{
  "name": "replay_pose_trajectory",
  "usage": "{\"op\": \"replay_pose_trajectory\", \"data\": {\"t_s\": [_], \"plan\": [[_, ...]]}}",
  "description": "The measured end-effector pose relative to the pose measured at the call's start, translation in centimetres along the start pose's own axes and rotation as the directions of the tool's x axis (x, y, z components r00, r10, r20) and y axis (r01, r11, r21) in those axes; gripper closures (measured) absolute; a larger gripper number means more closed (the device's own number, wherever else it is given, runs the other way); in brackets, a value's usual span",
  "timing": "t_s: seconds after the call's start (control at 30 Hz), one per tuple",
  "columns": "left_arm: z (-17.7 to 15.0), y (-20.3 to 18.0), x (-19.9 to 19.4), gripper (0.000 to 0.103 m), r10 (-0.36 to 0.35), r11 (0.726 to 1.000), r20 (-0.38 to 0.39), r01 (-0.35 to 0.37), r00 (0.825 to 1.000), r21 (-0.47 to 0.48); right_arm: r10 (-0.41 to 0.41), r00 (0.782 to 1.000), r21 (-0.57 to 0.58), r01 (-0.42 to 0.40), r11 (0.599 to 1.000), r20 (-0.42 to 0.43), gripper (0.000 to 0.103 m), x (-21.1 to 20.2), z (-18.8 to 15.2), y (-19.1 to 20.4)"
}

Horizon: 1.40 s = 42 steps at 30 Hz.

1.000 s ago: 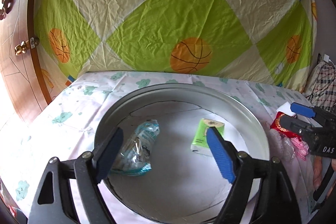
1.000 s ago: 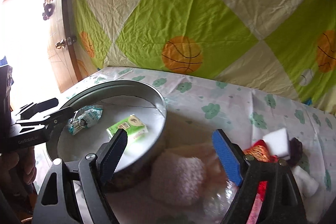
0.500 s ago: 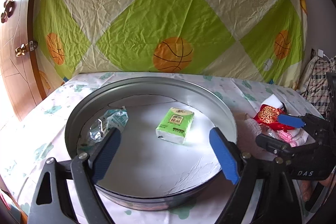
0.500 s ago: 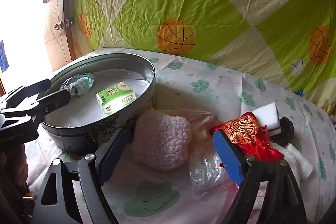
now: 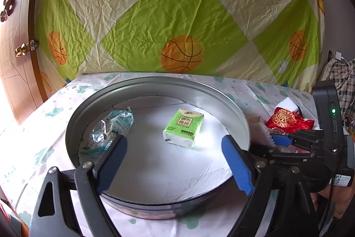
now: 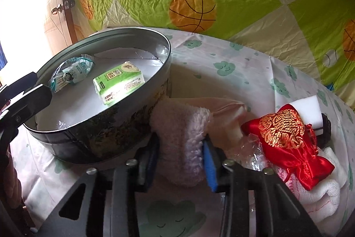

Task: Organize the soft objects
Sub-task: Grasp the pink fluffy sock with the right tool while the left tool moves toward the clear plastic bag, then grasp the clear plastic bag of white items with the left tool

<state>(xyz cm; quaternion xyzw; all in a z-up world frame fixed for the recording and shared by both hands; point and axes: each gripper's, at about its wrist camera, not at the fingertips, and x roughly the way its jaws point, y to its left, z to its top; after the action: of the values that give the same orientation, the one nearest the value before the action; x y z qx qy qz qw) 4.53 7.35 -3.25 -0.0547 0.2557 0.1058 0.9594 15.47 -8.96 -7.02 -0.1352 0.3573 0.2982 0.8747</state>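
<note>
A round metal tin (image 5: 75,123) (image 6: 124,126) holds a green tissue pack (image 5: 183,127) (image 6: 118,84) and a clear plastic packet (image 5: 108,130) (image 6: 71,74). My left gripper (image 5: 175,163) is open and empty above the tin's near side. My right gripper (image 6: 180,154) is shut on a fluffy pink sock (image 6: 182,137) lying just right of the tin. Next to it lie a red embroidered pouch (image 6: 286,137) (image 5: 286,120), a white sponge (image 6: 308,106), white gauze (image 6: 328,190) and crinkled clear plastic (image 6: 253,152).
The bed has a white sheet with green cloud prints (image 6: 224,66). A green and cream basketball-print cloth (image 5: 177,14) hangs behind it. A wooden door (image 5: 13,54) stands at the left. Checked fabric (image 5: 341,86) is at the far right.
My right gripper moved down and forward and closed on the pink sock. My left gripper pulled back slightly and stayed open above the tin.
</note>
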Motion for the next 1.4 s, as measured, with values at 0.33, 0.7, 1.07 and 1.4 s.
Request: {"op": "replay_pose_trajectory", "data": {"t_s": [0.33,0.7,1.07,1.4], "plan": [[0.0,-2.0,-0.4,0.015,-0.035,0.999,0.014,0.035,0.999,0.015,-0.028,0.983,0.119,0.006,0.993,0.183,0.081,-6.6,-1.7,-2.9],[-0.1,-9.0,0.0,0.015,-0.125,0.985,-0.006,0.125,0.992,0.120,-0.211,0.932,0.270,0.131,0.954,0.294,0.081,-11.9,-4.4,-8.6],[-0.9,-15.5,3.1,0.016,-0.193,0.954,-0.127,0.216,0.973,0.208,-0.248,0.933,0.329,0.155,0.932,0.262,0.081,-11.7,-6.6,-11.3],[-0.9,-18.0,6.6,0.020,-0.246,0.935,-0.271,0.302,0.931,0.188,-0.254,0.937,0.363,0.156,0.919,0.240,0.081,-11.4,-6.8,-12.2]]}}
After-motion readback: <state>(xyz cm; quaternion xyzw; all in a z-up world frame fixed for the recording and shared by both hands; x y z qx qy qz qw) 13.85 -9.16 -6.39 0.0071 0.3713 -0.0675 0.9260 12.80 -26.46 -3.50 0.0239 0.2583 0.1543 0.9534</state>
